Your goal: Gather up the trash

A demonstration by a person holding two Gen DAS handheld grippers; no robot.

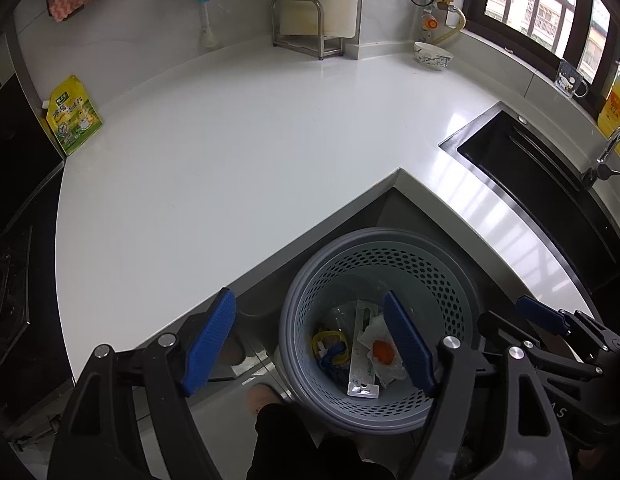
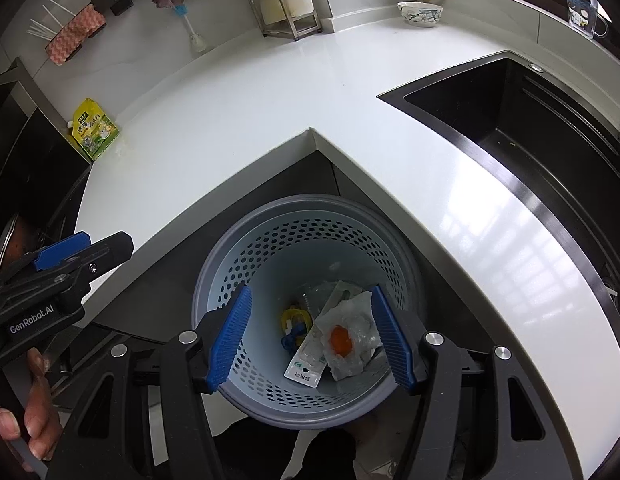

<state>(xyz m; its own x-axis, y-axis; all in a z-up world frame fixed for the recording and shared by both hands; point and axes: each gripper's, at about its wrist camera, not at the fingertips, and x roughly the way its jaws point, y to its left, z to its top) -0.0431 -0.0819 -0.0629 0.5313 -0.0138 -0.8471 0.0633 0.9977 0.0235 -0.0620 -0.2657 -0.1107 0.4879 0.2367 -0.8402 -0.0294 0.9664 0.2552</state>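
A grey perforated waste basket (image 1: 390,237) (image 2: 310,201) stands on the floor in the inner corner of the white counter. At its bottom lie a crumpled white wrapper with an orange piece (image 1: 384,354) (image 2: 344,342), a flat white strip pack (image 1: 362,368) (image 2: 305,364), and small yellow and blue bits (image 1: 330,346) (image 2: 295,324). My left gripper (image 1: 309,296) hangs open over the basket's left rim, nothing between its blue pads. My right gripper (image 2: 310,290) is open above the basket's mouth, also empty. The two grippers are side by side.
The white L-shaped counter (image 1: 229,160) wraps around the basket. A black sink (image 1: 530,176) (image 2: 510,112) is at the right and a stove (image 1: 9,280) at the left. A yellow-green pouch (image 1: 73,116), a bowl (image 1: 432,55) and a metal rack (image 1: 297,24) stand at the back.
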